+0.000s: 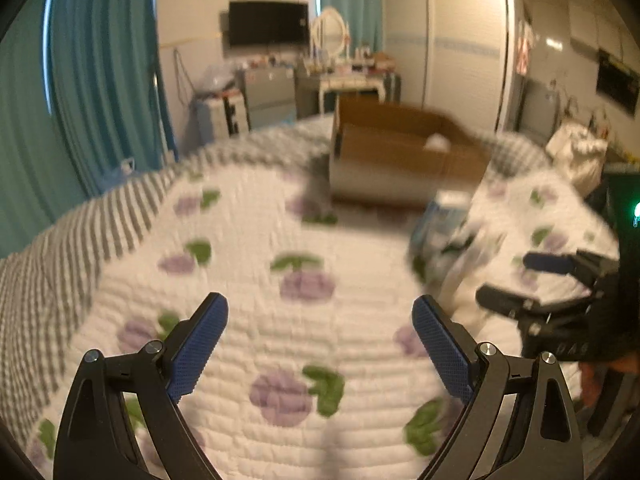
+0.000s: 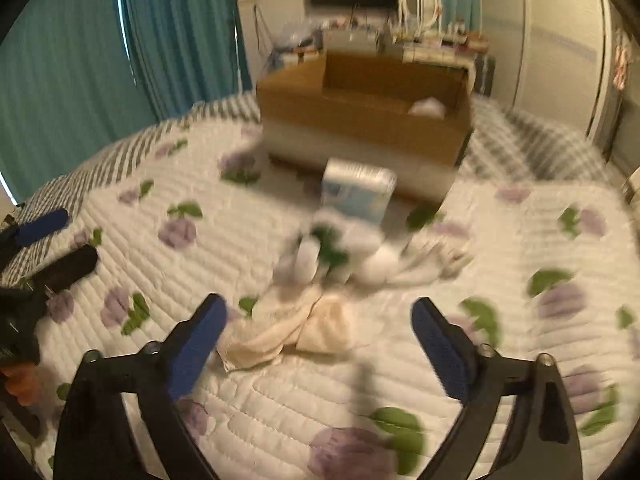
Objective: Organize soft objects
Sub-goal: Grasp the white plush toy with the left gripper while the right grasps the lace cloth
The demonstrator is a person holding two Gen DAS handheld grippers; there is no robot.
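A cream cloth (image 2: 296,332) lies crumpled on the quilted bed just ahead of my right gripper (image 2: 320,316), which is open and empty. Beyond it lies a blurred heap of white and green soft things (image 2: 340,252) and a blue-white soft pack (image 2: 356,194). An open cardboard box (image 2: 364,112) stands behind, with something white (image 2: 428,106) inside. My left gripper (image 1: 320,316) is open and empty over bare quilt. In the left wrist view the box (image 1: 400,148) is at the far right, the heap (image 1: 452,248) is blurred, and the right gripper (image 1: 520,284) shows open.
The bed's quilt (image 1: 280,320) has purple flowers and a grey striped border. Teal curtains (image 1: 100,80) hang at the left. A TV (image 1: 268,22), a dressing table (image 1: 348,76) and wardrobes (image 1: 460,40) stand beyond the bed. The left gripper (image 2: 52,244) shows at the left edge of the right wrist view.
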